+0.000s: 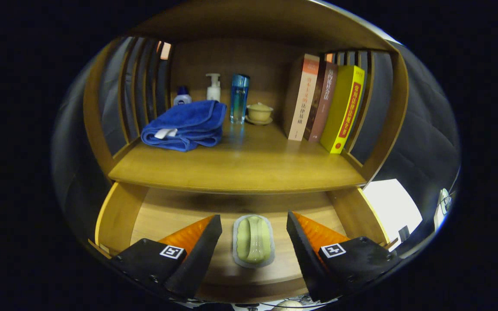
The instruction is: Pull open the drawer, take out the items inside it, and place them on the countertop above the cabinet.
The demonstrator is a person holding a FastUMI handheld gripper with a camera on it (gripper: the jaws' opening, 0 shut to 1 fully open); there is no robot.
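Observation:
The wooden drawer stands pulled open below the countertop. On its floor lies a pale green oblong item in a clear wrapper. My gripper hovers over the drawer, open, with the green item lying between the two fingers. Neither finger touches it as far as I can see.
On the countertop sit a folded blue towel, a small blue-capped bottle, a white pump bottle, a tall blue bottle, a lidded yellow cup on a saucer and three leaning books. Slatted sides enclose the shelf.

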